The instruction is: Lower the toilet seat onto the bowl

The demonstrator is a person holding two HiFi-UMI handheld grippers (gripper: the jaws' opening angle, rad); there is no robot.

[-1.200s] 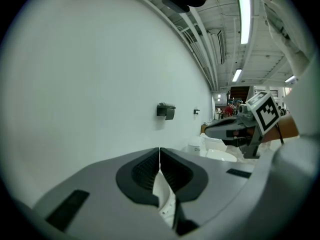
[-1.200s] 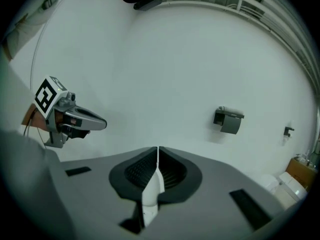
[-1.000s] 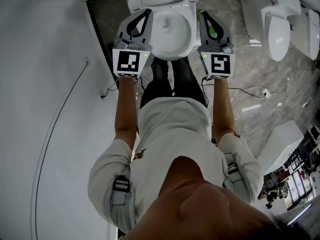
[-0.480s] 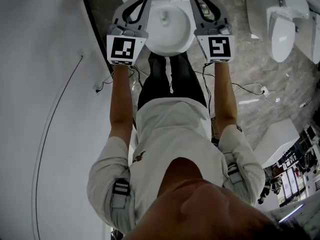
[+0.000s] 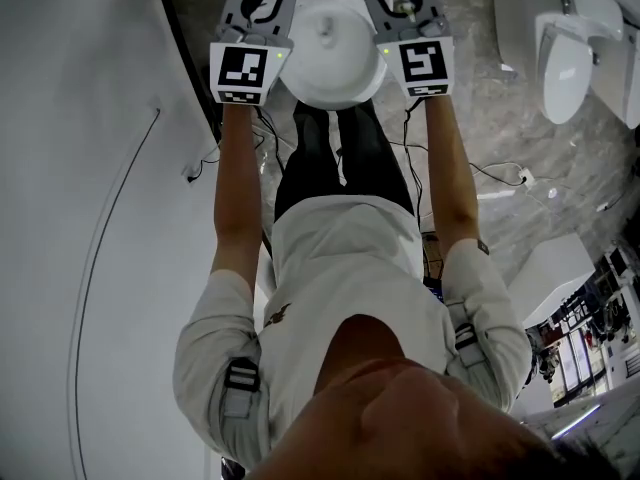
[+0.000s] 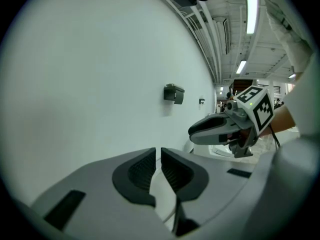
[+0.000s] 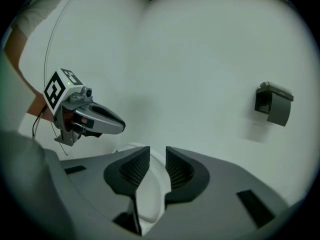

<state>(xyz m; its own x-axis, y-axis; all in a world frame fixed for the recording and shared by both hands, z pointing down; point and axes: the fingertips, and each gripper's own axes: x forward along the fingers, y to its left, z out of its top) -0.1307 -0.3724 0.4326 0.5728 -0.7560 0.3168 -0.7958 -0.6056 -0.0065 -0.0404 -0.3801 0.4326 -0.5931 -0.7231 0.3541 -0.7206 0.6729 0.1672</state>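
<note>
Since the head view crops it at the top, the toilet seat (image 5: 338, 63) reads only as a white oval at the floor's (image 5: 470, 118) far edge, close by the white wall (image 5: 90, 168). It sits between the two grippers. Whether it already lies flat on the bowl (image 5: 332, 102) is hard to tell from this steep angle.

The left gripper (image 6: 158, 156) is clenched on nothing: its pads meet with only a sliver of gap, and it hangs at the seat's left side. The right gripper (image 7: 158, 152) is at the seat's right side and its jaws have just been opening. They now stand apart, with white porcelain or plastic showing beyond the gap and neither pad pressing on it, so it holds nothing.

Handling, as a judgement: the seat looks like rigid glossy plastic, light, hinged at the back, and slick under rubber pads. Let go early, it would likely drop and slam. The best hold is probably the side rim toward the front, far from the hinge, pinched across its thin edge and eased down.

A dark box (image 7: 272, 103) is mounted on the wall.
</note>
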